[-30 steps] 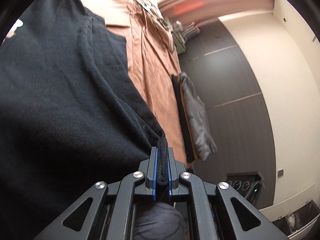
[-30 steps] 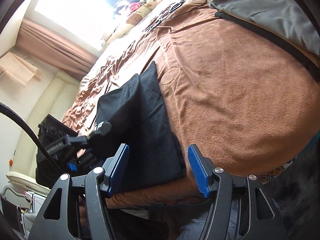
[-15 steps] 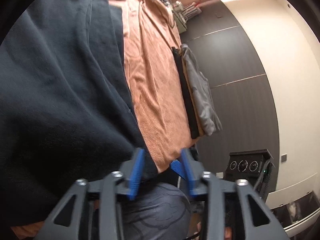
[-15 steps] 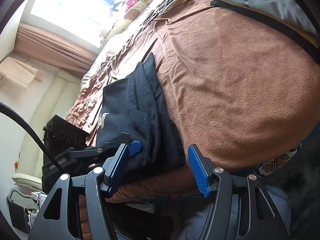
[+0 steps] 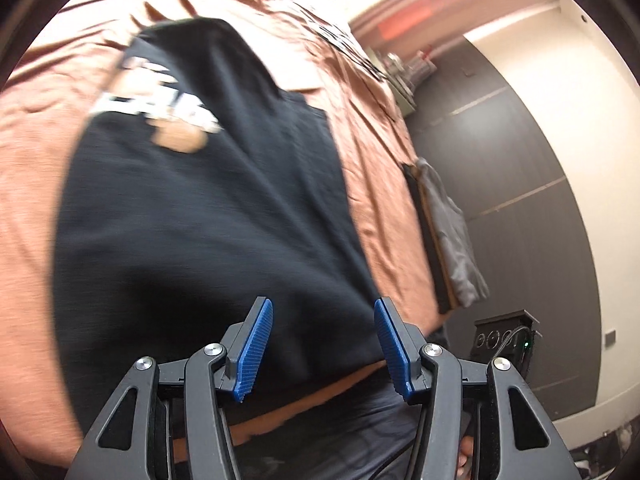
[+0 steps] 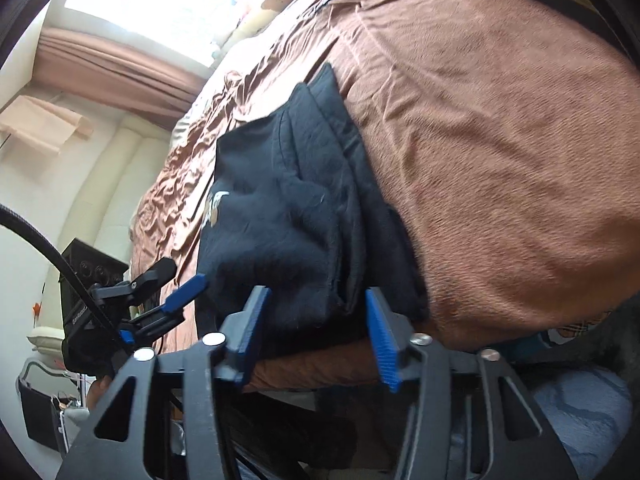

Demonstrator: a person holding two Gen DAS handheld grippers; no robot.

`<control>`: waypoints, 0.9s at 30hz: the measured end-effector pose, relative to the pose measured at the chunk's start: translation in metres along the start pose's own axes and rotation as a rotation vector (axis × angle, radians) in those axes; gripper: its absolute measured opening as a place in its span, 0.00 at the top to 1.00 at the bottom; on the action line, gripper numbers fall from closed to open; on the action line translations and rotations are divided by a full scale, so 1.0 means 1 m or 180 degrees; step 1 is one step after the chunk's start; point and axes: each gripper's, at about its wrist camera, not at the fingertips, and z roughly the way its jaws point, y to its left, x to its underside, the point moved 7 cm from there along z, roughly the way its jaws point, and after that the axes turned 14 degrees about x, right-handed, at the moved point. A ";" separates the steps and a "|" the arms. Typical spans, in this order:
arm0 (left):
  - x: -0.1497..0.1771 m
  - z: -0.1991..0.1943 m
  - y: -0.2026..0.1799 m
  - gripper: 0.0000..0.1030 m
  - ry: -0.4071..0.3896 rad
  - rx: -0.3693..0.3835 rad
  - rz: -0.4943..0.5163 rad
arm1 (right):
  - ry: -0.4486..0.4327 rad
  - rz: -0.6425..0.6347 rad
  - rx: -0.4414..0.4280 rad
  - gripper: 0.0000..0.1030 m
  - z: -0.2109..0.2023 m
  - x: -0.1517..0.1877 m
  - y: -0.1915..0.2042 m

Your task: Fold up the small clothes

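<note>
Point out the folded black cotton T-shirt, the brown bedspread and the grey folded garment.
Folded black cotton T-shirt point(image 5: 208, 216): left wrist view, middle of its front.
Brown bedspread point(image 6: 500, 128): right wrist view, bare top.
Grey folded garment point(image 5: 456, 236): left wrist view, its middle.

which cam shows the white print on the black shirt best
The left wrist view. There the white print lies face-up across the upper part of the black shirt, though motion blur leaves it unreadable. The right wrist view shows the shirt bunched up, with only a small sliver of the print showing at a fold.
</note>
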 end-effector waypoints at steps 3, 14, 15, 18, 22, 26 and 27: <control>-0.001 -0.020 0.012 0.47 -0.0078 -0.0145 -0.0026 | -0.0032 -0.0049 0.0134 0.71 0.008 -0.004 0.004; 0.008 -0.076 0.071 0.47 -0.0269 -0.0830 -0.0207 | -0.0324 0.0022 0.0270 0.97 -0.007 -0.008 -0.004; 0.010 -0.077 0.076 0.47 -0.0254 -0.0868 -0.0227 | -0.0322 0.0034 0.0283 0.97 -0.007 -0.006 -0.005; 0.017 -0.080 0.088 0.52 -0.0172 -0.0926 -0.0259 | -0.0345 0.0022 0.0331 0.98 -0.011 0.001 -0.005; 0.026 -0.075 0.102 0.65 -0.0030 -0.0954 -0.0344 | -0.0370 0.0087 0.0305 0.98 -0.021 0.001 -0.011; 0.030 -0.072 0.104 0.69 0.0039 -0.1034 -0.0246 | -0.0199 0.0116 0.0385 0.97 -0.011 0.006 -0.022; 0.029 -0.072 0.104 0.70 0.0054 -0.1045 -0.0241 | -0.0114 0.0097 0.0431 0.97 -0.005 0.007 -0.023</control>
